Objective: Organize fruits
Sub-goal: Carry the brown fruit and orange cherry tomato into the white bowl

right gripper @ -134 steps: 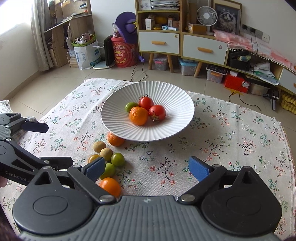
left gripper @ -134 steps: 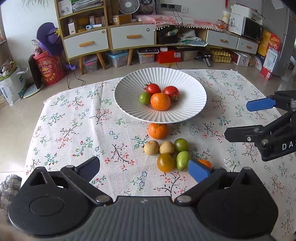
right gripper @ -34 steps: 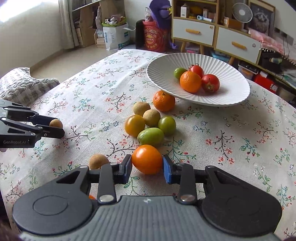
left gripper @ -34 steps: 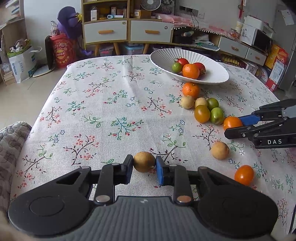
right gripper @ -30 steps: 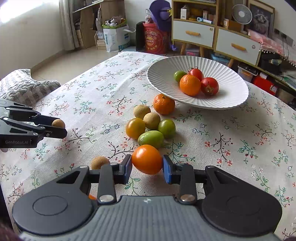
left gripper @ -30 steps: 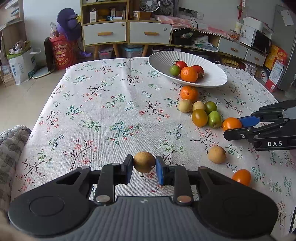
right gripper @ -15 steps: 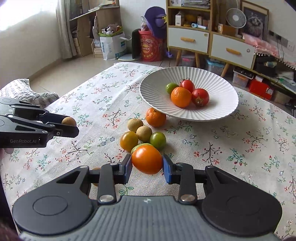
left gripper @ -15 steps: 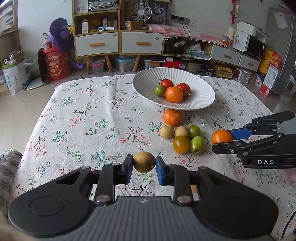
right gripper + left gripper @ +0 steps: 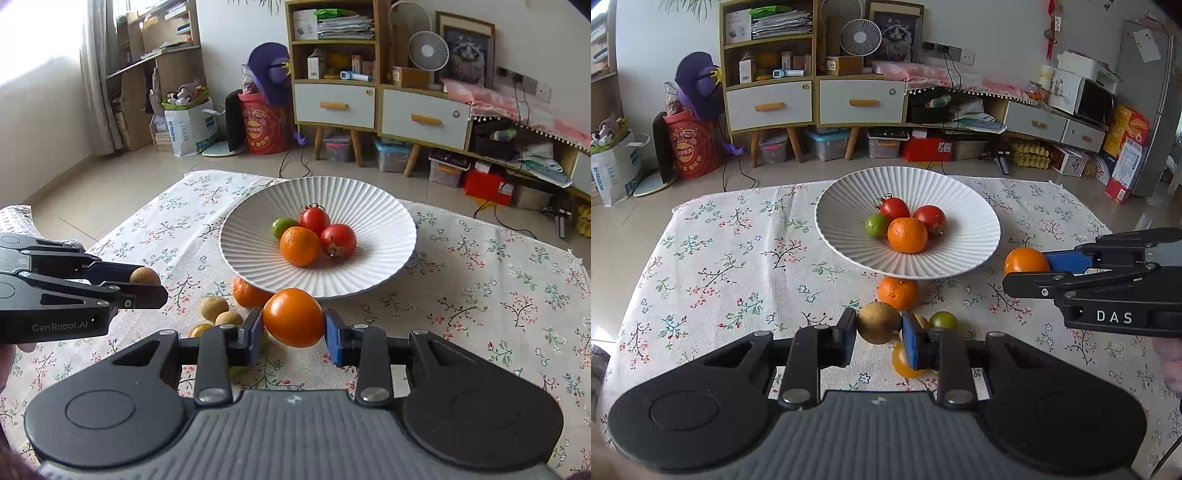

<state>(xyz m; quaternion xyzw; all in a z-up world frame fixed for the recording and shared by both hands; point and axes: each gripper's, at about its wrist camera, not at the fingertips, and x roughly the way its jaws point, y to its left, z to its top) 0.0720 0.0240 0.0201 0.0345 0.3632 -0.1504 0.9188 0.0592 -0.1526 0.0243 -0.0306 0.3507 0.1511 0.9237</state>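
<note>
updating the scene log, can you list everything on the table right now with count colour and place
bowl: 1, white ribbed, far middle of the table
red tomatoes: 2, red, in the bowl
lime: 1, green, in the bowl
mandarin in bowl: 1, orange, in the bowl, in front of the tomatoes
mandarin on cloth: 1, orange, on the tablecloth just before the bowl
loose small fruits: several, tan, yellow and green, clustered on the cloth, partly hidden
tablecloth: 1, white with flowers, over the table
brown fruit: 1, brown, held in the left gripper
orange tomato: 1, orange, held in the right gripper
</note>
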